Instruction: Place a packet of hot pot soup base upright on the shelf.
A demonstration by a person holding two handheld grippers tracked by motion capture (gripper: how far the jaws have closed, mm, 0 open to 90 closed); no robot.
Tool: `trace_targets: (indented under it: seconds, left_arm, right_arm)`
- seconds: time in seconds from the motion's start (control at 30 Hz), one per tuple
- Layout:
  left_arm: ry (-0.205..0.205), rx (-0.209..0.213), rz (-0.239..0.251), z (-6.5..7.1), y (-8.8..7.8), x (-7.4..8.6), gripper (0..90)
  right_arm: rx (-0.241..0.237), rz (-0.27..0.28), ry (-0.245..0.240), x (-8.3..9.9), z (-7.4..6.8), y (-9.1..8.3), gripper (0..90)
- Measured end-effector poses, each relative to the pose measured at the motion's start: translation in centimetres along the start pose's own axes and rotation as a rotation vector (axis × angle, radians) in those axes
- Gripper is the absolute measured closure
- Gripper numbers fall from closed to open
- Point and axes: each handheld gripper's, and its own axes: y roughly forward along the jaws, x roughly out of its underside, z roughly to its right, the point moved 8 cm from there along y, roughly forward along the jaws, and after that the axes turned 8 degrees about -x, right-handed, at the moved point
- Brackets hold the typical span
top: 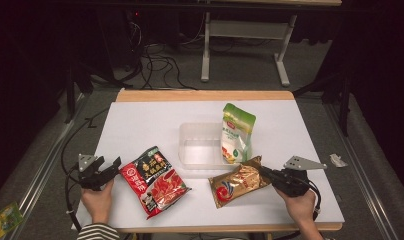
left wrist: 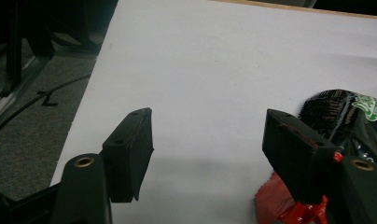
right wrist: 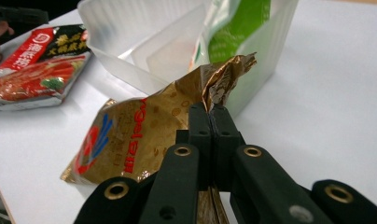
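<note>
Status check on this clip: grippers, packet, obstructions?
Right gripper shut on gold packet. Left gripper open, empty, beside red packet. Clear bin ahead, green pouch inside.

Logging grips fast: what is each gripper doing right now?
Left gripper: open, holding nothing.
Right gripper: shut on the gold pouch.

Gold foil pouch [top: 238,183] with red and blue print, crinkled, lying face up just in front of the clear plastic bin [top: 200,145], off its near right corner; long axis slanted, its upper right corner raised and pinched between the closed jaws of the right gripper [top: 268,174], lower left end resting on the white tabletop. In the right gripper view the pouch [right wrist: 140,140] has its crumpled top edge standing against the ribbed wall of the bin [right wrist: 266,51]
</note>
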Motion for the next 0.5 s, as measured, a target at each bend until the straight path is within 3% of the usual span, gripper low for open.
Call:
trace_targets:
  seconds: [0.5]
  left_arm:
    - [0.001,0.002,-0.004,0.0,0.0,0.0,34.0]
  right_arm:
    - [-0.076,0.030,-0.046,-2.7,-1.6,-1.0,90.0]
